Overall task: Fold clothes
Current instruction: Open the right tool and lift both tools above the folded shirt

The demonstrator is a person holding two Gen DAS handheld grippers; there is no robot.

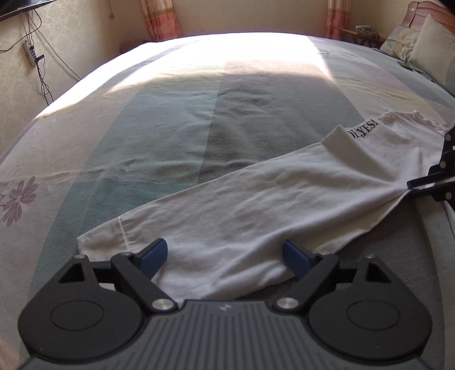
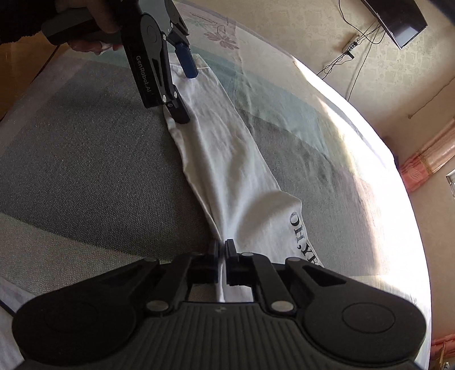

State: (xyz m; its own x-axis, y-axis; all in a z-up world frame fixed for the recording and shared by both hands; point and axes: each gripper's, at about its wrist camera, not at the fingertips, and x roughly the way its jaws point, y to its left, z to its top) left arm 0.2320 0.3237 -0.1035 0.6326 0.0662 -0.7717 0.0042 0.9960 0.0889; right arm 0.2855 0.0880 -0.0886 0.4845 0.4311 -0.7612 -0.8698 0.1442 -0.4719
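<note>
A white T-shirt with black lettering lies folded into a long strip across the bed. My left gripper stands open over the strip's hem end, its blue fingertips spread wide on the cloth. In the right wrist view the same left gripper shows open at the far end of the T-shirt, held by a person's hand. My right gripper is shut on a pinched edge of the shirt near the lettering, and it appears at the right edge of the left wrist view.
The bedspread has green, grey and pale panels with a flower print; bright sunlight washes its far part. Pillows lie at the head end. A wall with cables and a power strip stands left; a dark screen hangs on the wall.
</note>
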